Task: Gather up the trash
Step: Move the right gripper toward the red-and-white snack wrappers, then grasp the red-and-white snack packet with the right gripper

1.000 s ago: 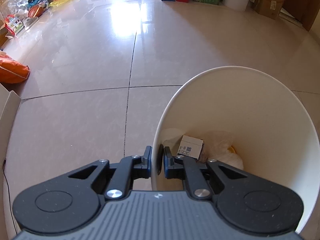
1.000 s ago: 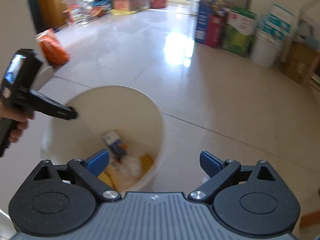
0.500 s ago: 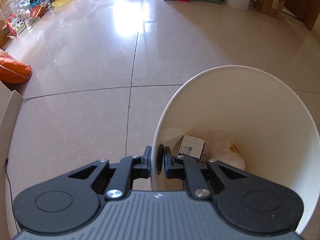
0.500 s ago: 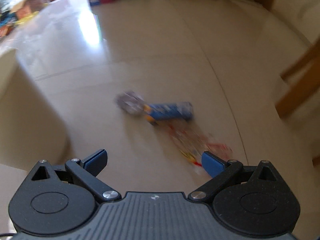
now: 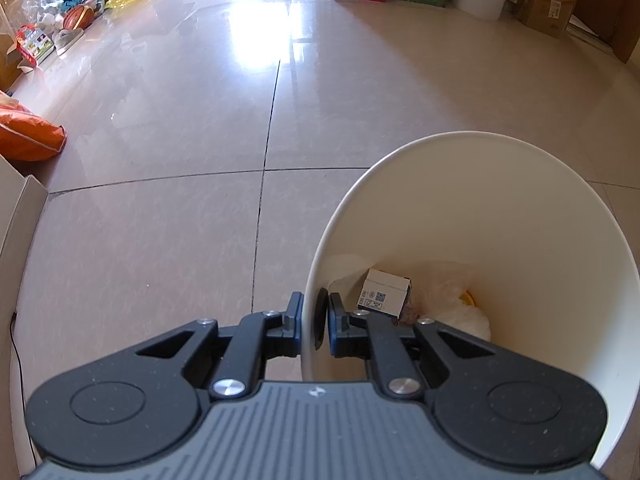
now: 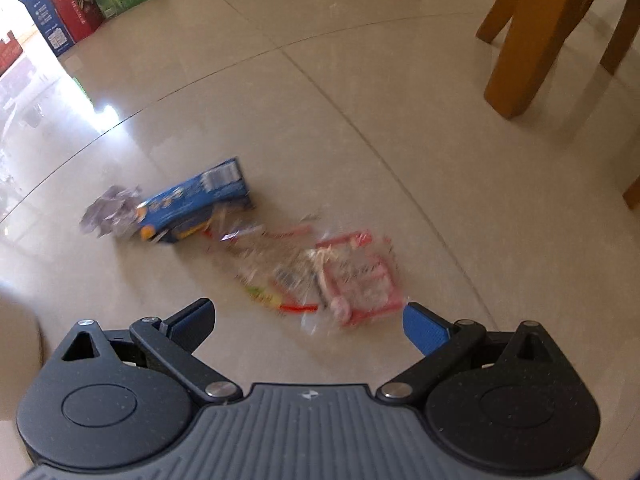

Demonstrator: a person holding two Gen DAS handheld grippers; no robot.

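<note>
Round cream plastic bin (image 5: 500,216) gripped at near rim by left gripper (image 5: 314,322), pads pinched on the wall. Inside already: small white cardboard box (image 5: 386,294), crumpled clear bags. Right gripper (image 6: 308,320) spread wide, empty, hanging over floor litter. Left to collect: blue cardboard carton (image 6: 196,204), crumpled silvery wrapper (image 6: 108,214), red-edged clear plastic packets (image 6: 352,280). Task judged partway done.
</note>
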